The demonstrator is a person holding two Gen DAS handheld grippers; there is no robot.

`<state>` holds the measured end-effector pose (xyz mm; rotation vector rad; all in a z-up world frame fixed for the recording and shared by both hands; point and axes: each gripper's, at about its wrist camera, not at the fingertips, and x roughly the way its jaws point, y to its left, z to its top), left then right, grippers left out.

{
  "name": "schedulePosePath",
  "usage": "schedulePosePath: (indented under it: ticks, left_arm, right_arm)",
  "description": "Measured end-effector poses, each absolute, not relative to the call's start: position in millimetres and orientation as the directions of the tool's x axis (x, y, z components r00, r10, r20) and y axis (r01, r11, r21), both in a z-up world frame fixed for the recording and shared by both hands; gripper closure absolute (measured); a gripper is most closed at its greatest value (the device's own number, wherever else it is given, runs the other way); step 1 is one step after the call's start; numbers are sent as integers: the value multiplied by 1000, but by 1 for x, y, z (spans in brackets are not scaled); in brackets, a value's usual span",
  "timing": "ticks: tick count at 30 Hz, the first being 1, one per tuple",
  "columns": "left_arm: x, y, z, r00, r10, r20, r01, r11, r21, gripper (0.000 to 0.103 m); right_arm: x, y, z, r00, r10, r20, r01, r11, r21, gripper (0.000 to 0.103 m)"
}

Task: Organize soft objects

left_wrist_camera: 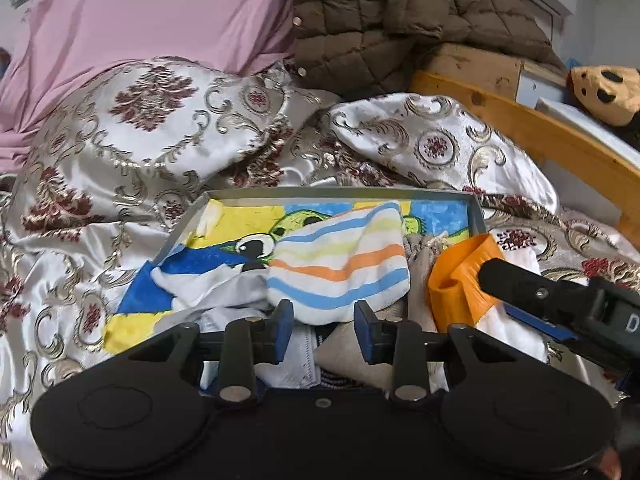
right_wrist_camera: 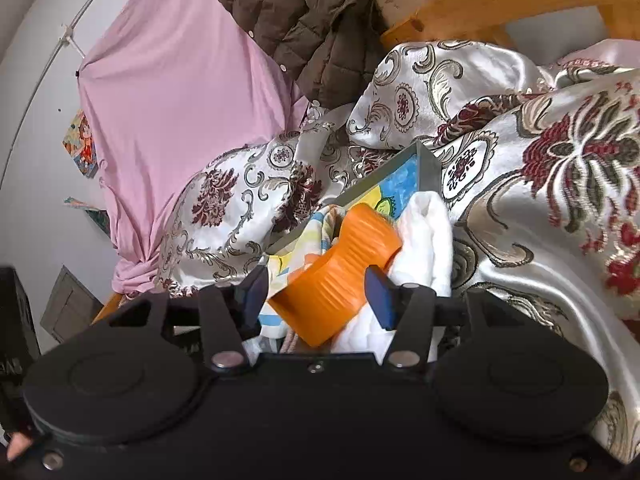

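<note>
A shallow grey box (left_wrist_camera: 478,216) with a cartoon-print bottom lies on the bed and holds soft items. A striped white cloth (left_wrist_camera: 340,264) lies in it, its near edge between the pads of my left gripper (left_wrist_camera: 324,326), which is open and empty. An orange ribbed spool-shaped object (left_wrist_camera: 460,284) sits at the box's right side. In the right wrist view my right gripper (right_wrist_camera: 316,296) is open, its pads on either side of the orange object (right_wrist_camera: 340,276), apart from it. A white cloth (right_wrist_camera: 424,248) lies beside it, with the box rim (right_wrist_camera: 424,164) behind.
A satin floral bedspread (left_wrist_camera: 160,140) is bunched around the box. A pink sheet (left_wrist_camera: 160,12) and a brown quilted jacket (left_wrist_camera: 380,12) hang behind. A wooden bed rail (left_wrist_camera: 540,132) and a spotted plush toy (left_wrist_camera: 604,92) are at the right.
</note>
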<state>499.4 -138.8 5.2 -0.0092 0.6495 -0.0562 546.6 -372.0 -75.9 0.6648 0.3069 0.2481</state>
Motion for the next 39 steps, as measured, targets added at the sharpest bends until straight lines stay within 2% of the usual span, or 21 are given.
schedulePosePath:
  ticks: [3,8,11,14,20,24,32,39]
  left_arm:
    - [482,-129,17,823,-45,-566,25,999,-43,56]
    - [446,-115,44,876,-17,-481,-12,998,-57,43]
    - [421,-105,60,900,-13,-435,-25,996,-81,33]
    - [394,-98,75,914,-16,-405,-22,996,-87,31]
    - [335,-87,95,937,-18,-348,-13,996,-86,22]
    - [293,-81,103,948,-17,-319,-4,998,-68,21]
    - [217,-60,102,960,-8,-280,-25,993,-113,18]
    - [158,-40,91,969,1,-246,-23,996,-87,10]
  right_arm:
    - [534,-375,-72,929,318,-189,-128,756,642,41]
    - [508,-376,-51,936,300,-184,-127,776,618,39]
    - [486,-377,-36,942,290,-169,-136,789,599,24]
    - [461,-373,-19,948,275,-162,-142,818,557,18]
    - [413,-353,7,956,245,-162,-146,876,460,14]
    - [377,-336,19,962,225,-158,-147,907,395,3]
    - [299,-303,31,983,152,-100,-119,954,274,1]
    - [246,-294,19,992,126,-27,-116,966,231,1]
